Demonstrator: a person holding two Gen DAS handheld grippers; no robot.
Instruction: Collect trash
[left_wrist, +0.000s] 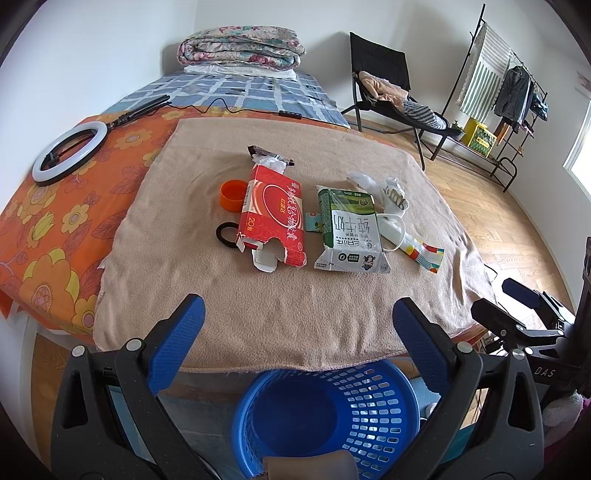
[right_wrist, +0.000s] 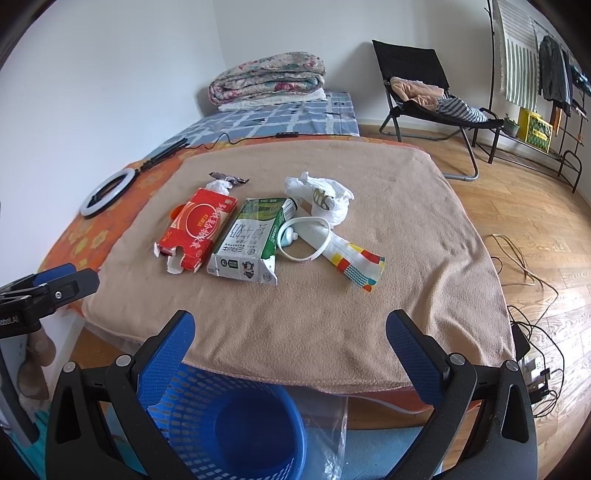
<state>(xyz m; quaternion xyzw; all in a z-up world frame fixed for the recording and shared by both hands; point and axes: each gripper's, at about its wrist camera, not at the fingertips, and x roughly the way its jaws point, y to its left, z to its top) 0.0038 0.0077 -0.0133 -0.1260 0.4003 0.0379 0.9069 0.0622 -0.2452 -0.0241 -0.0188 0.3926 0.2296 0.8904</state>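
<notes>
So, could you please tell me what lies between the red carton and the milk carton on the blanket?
A small teal card peeks out of the gap between the red carton and the milk carton in the left wrist view; the right wrist view hides it.

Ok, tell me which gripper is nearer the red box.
Left. The left gripper faces the red box almost straight ahead; from the right gripper it lies farther off to the left.
</notes>
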